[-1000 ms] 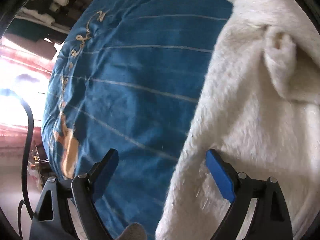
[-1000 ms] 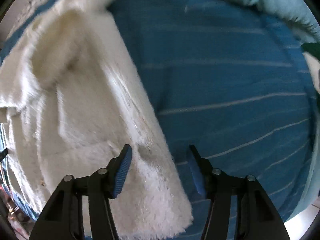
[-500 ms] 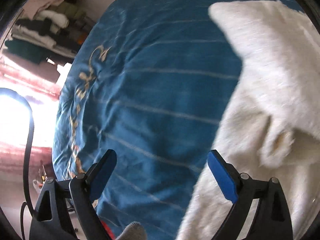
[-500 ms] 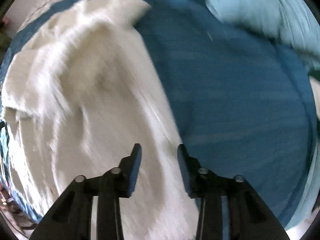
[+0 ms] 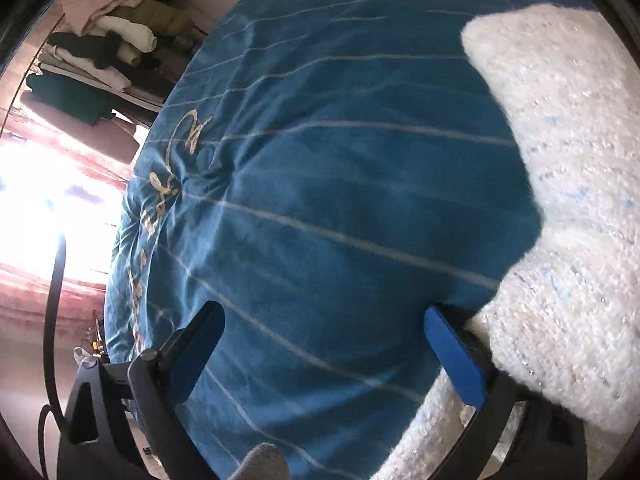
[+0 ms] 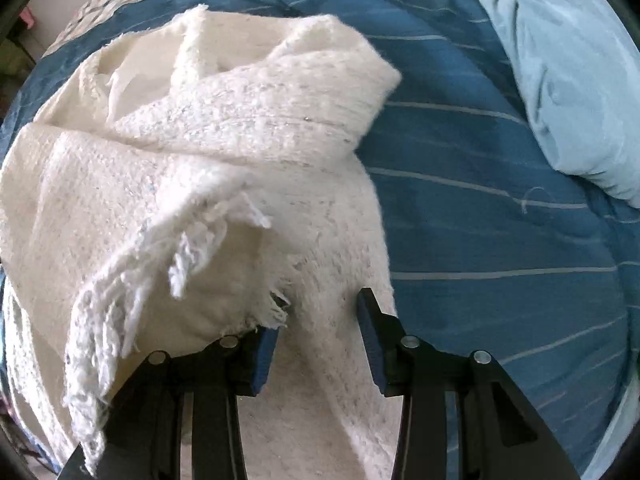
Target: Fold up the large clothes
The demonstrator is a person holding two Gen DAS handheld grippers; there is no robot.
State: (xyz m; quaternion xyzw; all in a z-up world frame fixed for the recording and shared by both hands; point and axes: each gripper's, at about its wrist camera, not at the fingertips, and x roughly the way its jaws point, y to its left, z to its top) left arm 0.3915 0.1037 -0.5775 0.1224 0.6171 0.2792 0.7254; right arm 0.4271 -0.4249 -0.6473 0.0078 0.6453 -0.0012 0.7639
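A fuzzy white garment (image 6: 208, 168) lies bunched on a blue striped bed cover (image 6: 480, 232). One fringed edge (image 6: 160, 264) is folded over and drapes across my right gripper's left finger. My right gripper (image 6: 318, 340) is open, jaws apart, above the garment's lower part. In the left wrist view the same garment (image 5: 568, 208) fills the right side and rests against the right finger. My left gripper (image 5: 324, 344) is wide open over the bare blue cover (image 5: 320, 200), holding nothing.
A light blue duvet or pillow (image 6: 568, 80) lies at the bed's far right. A shelf of piled clothes (image 5: 112, 36) stands beyond the bed's left edge, with a bright window (image 5: 36, 200) and a black cable (image 5: 54, 300) beside it.
Both grippers have pulled back and tilted up. The garment's side has been folded over toward the middle. My right gripper narrowed, then opened again; the fringed edge now hangs over its left finger.
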